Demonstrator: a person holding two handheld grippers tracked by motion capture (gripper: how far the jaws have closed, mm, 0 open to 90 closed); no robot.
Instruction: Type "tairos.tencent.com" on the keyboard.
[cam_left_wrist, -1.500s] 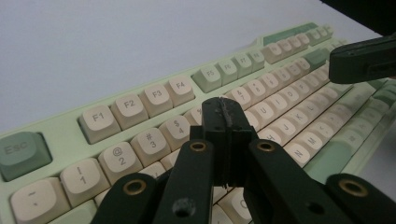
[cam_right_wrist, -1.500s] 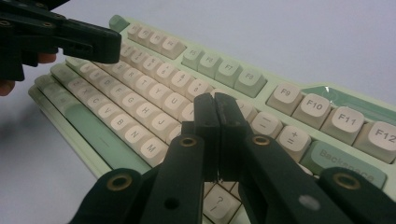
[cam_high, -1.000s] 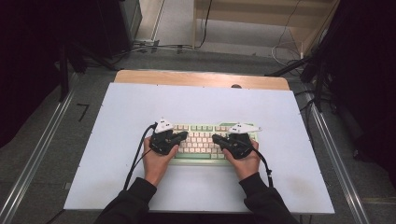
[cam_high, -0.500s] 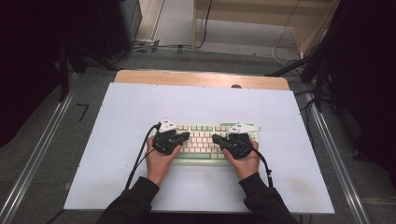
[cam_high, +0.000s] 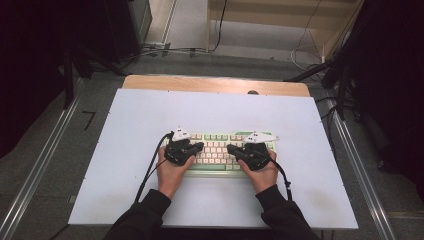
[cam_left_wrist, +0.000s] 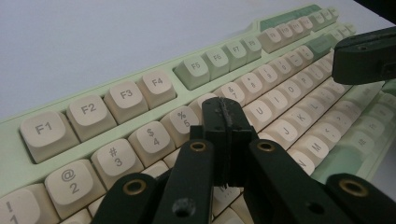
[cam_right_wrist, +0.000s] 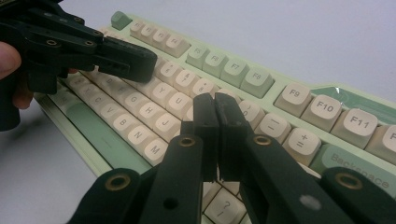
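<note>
Keyboard (cam_high: 220, 152) lies mid-tabletop (cam_high: 125, 175) before you, and you hold left gripper (cam_left_wrist: 224, 116) and right gripper (cam_right_wrist: 215, 114) over its keys, jaws clenched empty, apparently so each closed tip can press keys.

Barely any change: left black two-jaw gripper (cam_high: 192, 148) sits tad further over pale green keyboard with cream keys (cam_high: 219, 151) than before.
</note>
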